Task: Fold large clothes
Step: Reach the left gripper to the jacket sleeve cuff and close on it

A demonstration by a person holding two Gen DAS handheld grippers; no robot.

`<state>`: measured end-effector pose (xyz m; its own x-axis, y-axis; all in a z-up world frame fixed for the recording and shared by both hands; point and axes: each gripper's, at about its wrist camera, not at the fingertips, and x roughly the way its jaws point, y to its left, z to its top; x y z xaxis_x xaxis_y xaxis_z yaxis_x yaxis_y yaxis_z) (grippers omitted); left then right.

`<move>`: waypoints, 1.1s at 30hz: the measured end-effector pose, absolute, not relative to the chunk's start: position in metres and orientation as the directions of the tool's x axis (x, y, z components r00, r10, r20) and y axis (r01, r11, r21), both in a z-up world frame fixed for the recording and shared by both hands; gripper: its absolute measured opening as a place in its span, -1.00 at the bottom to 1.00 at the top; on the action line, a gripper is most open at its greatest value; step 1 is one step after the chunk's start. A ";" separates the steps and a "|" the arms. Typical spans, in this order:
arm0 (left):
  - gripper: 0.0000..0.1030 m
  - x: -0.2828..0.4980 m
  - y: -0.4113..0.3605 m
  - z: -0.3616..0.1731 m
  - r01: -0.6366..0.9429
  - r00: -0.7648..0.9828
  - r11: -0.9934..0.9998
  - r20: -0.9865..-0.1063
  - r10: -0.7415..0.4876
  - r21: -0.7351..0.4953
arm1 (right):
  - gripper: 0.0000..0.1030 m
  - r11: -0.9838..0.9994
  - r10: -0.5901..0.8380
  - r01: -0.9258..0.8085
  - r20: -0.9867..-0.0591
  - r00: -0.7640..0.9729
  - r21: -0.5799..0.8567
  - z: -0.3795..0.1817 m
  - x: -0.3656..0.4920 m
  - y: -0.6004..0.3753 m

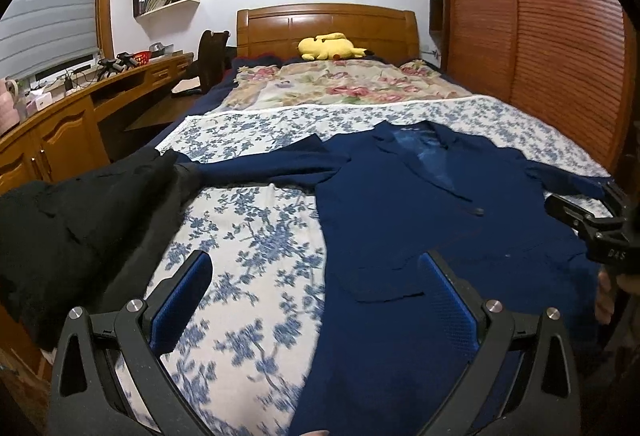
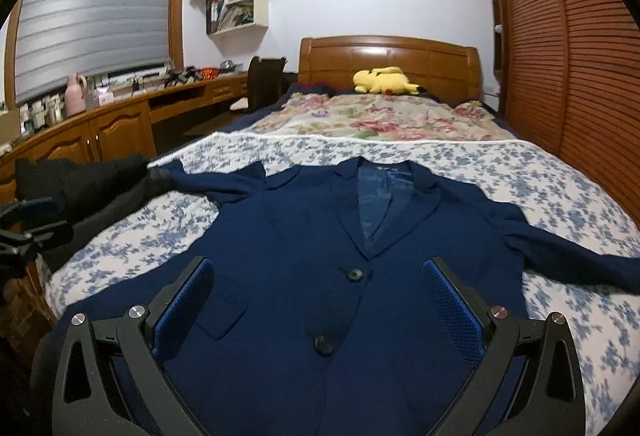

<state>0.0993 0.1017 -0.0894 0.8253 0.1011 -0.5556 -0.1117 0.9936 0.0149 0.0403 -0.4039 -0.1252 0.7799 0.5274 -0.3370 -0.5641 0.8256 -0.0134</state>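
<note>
— Where's the jacket?

— The navy blazer [image 2: 320,244] lies face up and spread flat on the blue-flowered sheet [image 2: 552,204] at the near end of the bed, collar toward the headboard [image 2: 388,60], both sleeves stretched out sideways. Its left sleeve tip touches a heap of black clothing [image 1: 80,212] at the bed's edge.

— And the right gripper?

— The right gripper [image 2: 318,300] hovers over the blazer's front, jaws spread wide, the two buttons showing between its blue pads [image 2: 452,312]. Nothing is held; whether the tips touch the cloth I cannot tell.

— The left one?

— The left gripper [image 1: 316,296] is equally wide open and empty. It straddles the blazer's hem edge: one finger over the bare sheet, the other over navy cloth.

— Anything beyond?

— A rose-patterned quilt [image 2: 380,116] farther up, a yellow plush toy [image 2: 384,80] by the headboard, a wooden desk [image 2: 120,112] left, slatted wardrobe doors [image 2: 580,76] right.
</note>
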 end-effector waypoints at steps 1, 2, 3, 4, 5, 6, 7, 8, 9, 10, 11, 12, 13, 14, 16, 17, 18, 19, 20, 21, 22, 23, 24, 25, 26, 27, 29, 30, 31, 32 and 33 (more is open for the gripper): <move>0.99 0.105 0.105 -0.091 -0.109 0.819 0.994 -0.565 0.099 0.018 | 0.99 0.823 0.527 -0.568 -0.346 0.776 -0.021 -0.127 0.046 -0.401; 0.99 0.112 0.107 -0.093 -0.102 0.812 0.995 -0.576 0.094 0.019 | 0.99 0.821 0.527 -0.570 -0.349 0.774 -0.025 -0.129 0.051 -0.398; 0.99 0.118 0.110 -0.094 -0.094 0.807 0.995 -0.584 0.088 0.021 | 0.99 0.819 0.528 -0.574 -0.356 0.772 -0.030 -0.130 0.056 -0.395; 0.99 0.124 0.113 -0.095 -0.088 0.806 0.996 -0.585 0.086 0.025 | 0.99 0.815 0.530 -0.579 -0.360 0.768 -0.034 -0.130 0.063 -0.391; 0.99 0.129 0.116 -0.096 -0.085 0.808 0.996 -0.583 0.086 0.028 | 0.99 0.811 0.534 -0.584 -0.362 0.764 -0.038 -0.130 0.066 -0.388; 0.99 0.135 0.119 -0.097 -0.086 0.809 0.996 -0.582 0.088 0.032 | 0.99 0.804 0.538 -0.593 -0.366 0.759 -0.047 -0.129 0.071 -0.383; 0.99 0.142 0.121 -0.097 -0.087 0.806 0.996 -0.584 0.091 0.036 | 1.00 0.797 0.541 -0.600 -0.368 0.756 -0.062 -0.129 0.075 -0.380; 0.99 0.149 0.124 -0.098 -0.085 0.800 0.996 -0.593 0.091 0.039 | 1.00 0.791 0.541 -0.607 -0.372 0.754 -0.081 -0.129 0.079 -0.377; 0.99 0.158 0.128 -0.098 -0.081 0.790 0.996 -0.607 0.086 0.037 | 0.99 0.783 0.539 -0.613 -0.382 0.751 -0.100 -0.130 0.084 -0.374; 0.99 0.165 0.132 -0.098 -0.081 0.784 0.996 -0.615 0.084 0.033 | 0.99 0.778 0.538 -0.619 -0.392 0.746 -0.111 -0.131 0.089 -0.372; 0.99 0.173 0.136 -0.098 -0.083 0.782 0.996 -0.617 0.083 0.029 | 0.99 0.769 0.539 -0.627 -0.403 0.739 -0.121 -0.133 0.094 -0.371; 0.99 0.182 0.139 -0.098 -0.090 0.779 0.996 -0.621 0.089 0.029 | 0.99 0.762 0.540 -0.635 -0.411 0.734 -0.132 -0.135 0.102 -0.367; 0.99 0.190 0.143 -0.098 -0.098 0.775 0.995 -0.624 0.096 0.031 | 0.99 0.749 0.546 -0.647 -0.420 0.725 -0.144 -0.137 0.106 -0.365; 0.99 0.199 0.147 -0.098 -0.104 0.772 0.994 -0.628 0.096 0.025 | 0.99 0.739 0.550 -0.656 -0.425 0.719 -0.153 -0.139 0.109 -0.365; 0.99 0.212 0.154 -0.099 -0.107 0.767 0.994 -0.636 0.083 0.001 | 0.99 0.729 0.564 -0.672 -0.438 0.700 -0.134 -0.143 0.117 -0.366; 0.99 0.221 0.158 -0.100 -0.107 0.763 0.994 -0.642 0.074 -0.013 | 0.99 0.719 0.574 -0.684 -0.450 0.684 -0.121 -0.145 0.121 -0.366; 0.99 0.229 0.161 -0.101 -0.108 0.761 0.994 -0.645 0.067 -0.024 | 0.99 0.713 0.578 -0.692 -0.463 0.672 -0.114 -0.147 0.124 -0.365; 0.99 0.236 0.163 -0.101 -0.107 0.761 0.994 -0.646 0.061 -0.032 | 0.99 0.708 0.580 -0.697 -0.473 0.663 -0.110 -0.149 0.126 -0.366; 0.99 0.244 0.165 -0.101 -0.104 0.759 0.994 -0.649 0.056 -0.035 | 0.99 0.705 0.581 -0.701 -0.480 0.657 -0.105 -0.150 0.128 -0.367; 0.99 0.253 0.167 -0.101 -0.103 0.756 0.994 -0.652 0.057 -0.032 | 0.99 0.701 0.582 -0.706 -0.488 0.650 -0.103 -0.152 0.130 -0.368; 0.99 0.260 0.169 -0.100 -0.101 0.758 0.994 -0.650 0.057 -0.031 | 0.99 0.696 0.584 -0.711 -0.497 0.642 -0.100 -0.153 0.131 -0.370; 0.99 0.268 0.171 -0.099 -0.096 0.761 0.995 -0.647 0.051 -0.034 | 0.99 0.696 0.585 -0.712 -0.499 0.640 -0.098 -0.152 0.131 -0.373; 0.99 0.278 0.174 -0.099 -0.086 0.759 0.995 -0.650 0.038 -0.042 | 0.99 0.698 0.586 -0.709 -0.493 0.643 -0.094 -0.150 0.131 -0.376; 0.99 0.287 0.176 -0.100 -0.083 0.755 0.995 -0.655 0.031 -0.050 | 0.99 0.700 0.590 -0.709 -0.489 0.643 -0.087 -0.148 0.131 -0.378; 0.99 0.297 0.180 -0.103 -0.087 0.746 0.994 -0.665 0.026 -0.059 | 0.99 0.701 0.592 -0.708 -0.489 0.641 -0.079 -0.146 0.135 -0.380; 0.91 0.304 0.184 -0.105 -0.085 0.742 0.994 -0.670 0.015 -0.073 | 0.99 0.702 0.594 -0.708 -0.490 0.638 -0.070 -0.146 0.137 -0.382; 0.74 0.320 0.192 -0.111 -0.088 0.733 0.990 -0.680 -0.011 -0.111 | 0.99 0.704 0.594 -0.708 -0.497 0.632 -0.059 -0.147 0.141 -0.384; 0.69 0.329 0.197 -0.114 -0.105 0.721 0.987 -0.693 -0.007 -0.118 | 0.99 0.703 0.594 -0.709 -0.500 0.630 -0.057 -0.148 0.143 -0.384; 0.66 0.335 0.203 -0.118 -0.118 0.713 0.984 -0.701 -0.010 -0.134 | 0.99 0.703 0.594 -0.710 -0.504 0.627 -0.055 -0.147 0.143 -0.386; 0.57 0.339 0.207 -0.121 -0.123 0.712 0.981 -0.702 -0.019 -0.151 | 0.99 0.702 0.593 -0.709 -0.504 0.628 -0.057 -0.148 0.143 -0.382; 0.55 0.344 0.213 -0.125 -0.136 0.709 0.976 -0.705 -0.024 -0.170 | 0.99 0.703 0.592 -0.709 -0.505 0.628 -0.057 -0.147 0.143 -0.383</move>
